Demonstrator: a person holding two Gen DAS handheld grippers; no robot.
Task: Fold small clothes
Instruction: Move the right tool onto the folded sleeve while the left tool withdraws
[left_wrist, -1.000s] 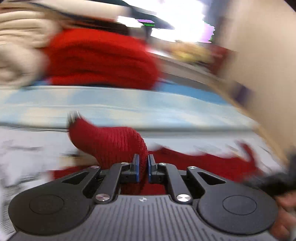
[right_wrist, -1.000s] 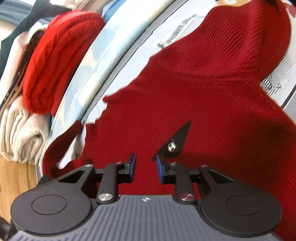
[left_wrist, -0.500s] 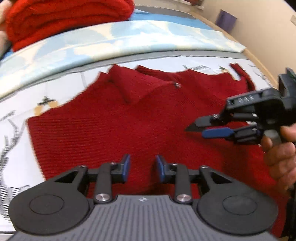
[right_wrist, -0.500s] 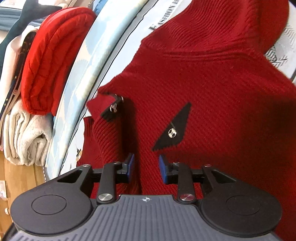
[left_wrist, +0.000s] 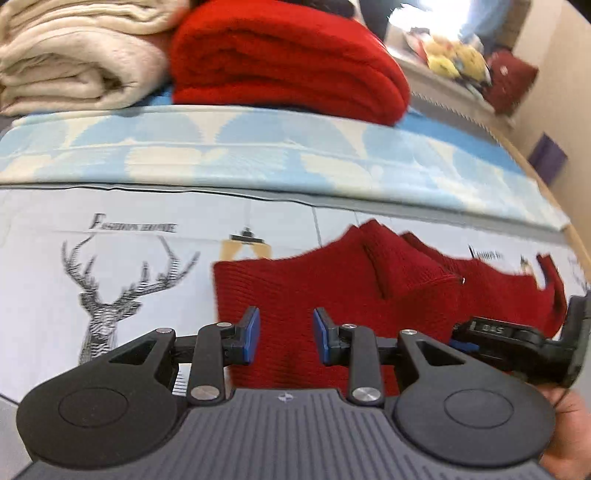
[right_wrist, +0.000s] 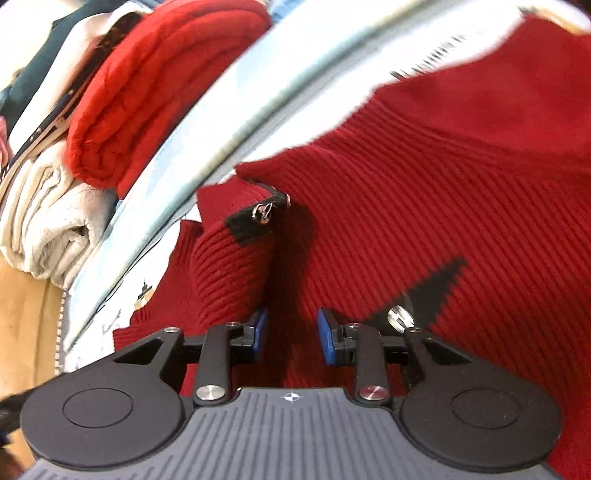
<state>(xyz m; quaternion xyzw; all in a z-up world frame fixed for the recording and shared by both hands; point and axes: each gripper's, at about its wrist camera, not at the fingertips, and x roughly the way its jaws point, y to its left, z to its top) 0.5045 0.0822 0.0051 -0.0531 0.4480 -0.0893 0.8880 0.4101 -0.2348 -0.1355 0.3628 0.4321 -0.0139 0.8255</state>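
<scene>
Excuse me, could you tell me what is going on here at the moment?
A person is folding a dark red ribbed knit sweater spread flat on a white printed sheet, with a handheld gripper in each hand. One sleeve is already folded across the body. Both the left gripper and the right gripper are open above the knit, gripping nothing. A folded bright red garment and a folded cream blanket sit stacked behind.
</scene>
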